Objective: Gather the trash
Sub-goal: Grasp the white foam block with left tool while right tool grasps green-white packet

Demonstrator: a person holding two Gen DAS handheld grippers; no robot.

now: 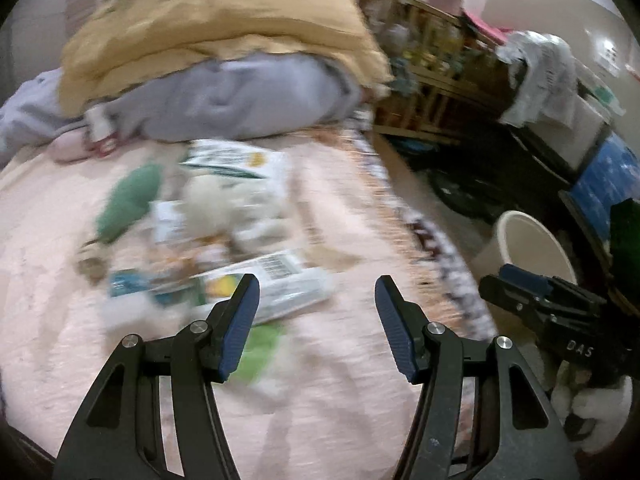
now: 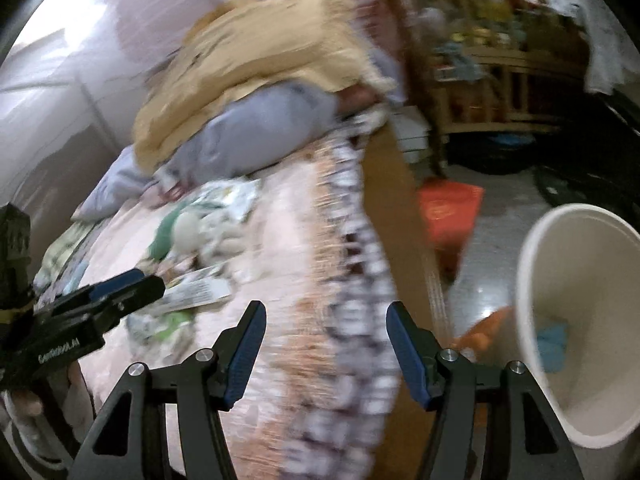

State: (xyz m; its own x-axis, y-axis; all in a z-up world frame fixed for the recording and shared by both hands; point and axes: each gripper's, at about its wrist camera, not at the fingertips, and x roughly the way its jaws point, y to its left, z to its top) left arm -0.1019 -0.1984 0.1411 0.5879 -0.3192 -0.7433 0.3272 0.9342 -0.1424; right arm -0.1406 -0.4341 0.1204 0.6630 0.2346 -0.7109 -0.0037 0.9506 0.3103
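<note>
Fingers apart above blurred wrappers

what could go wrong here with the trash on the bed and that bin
1. Wrappers overlap in a blurred pile on the bed, so the open left gripper may take several or snag the sheet.
2. The bin stands on the floor past the bed's edge; a light wrapper could miss it.

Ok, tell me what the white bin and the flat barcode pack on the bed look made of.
Bin: probably plastic, with smooth, matte, off-white walls of even colour and a thin rolled rim. Pack: seemingly printed plastic film or thin card; it lies flat on the bed, pale with a barcode and slight sheen. Blur leaves that open.
</note>
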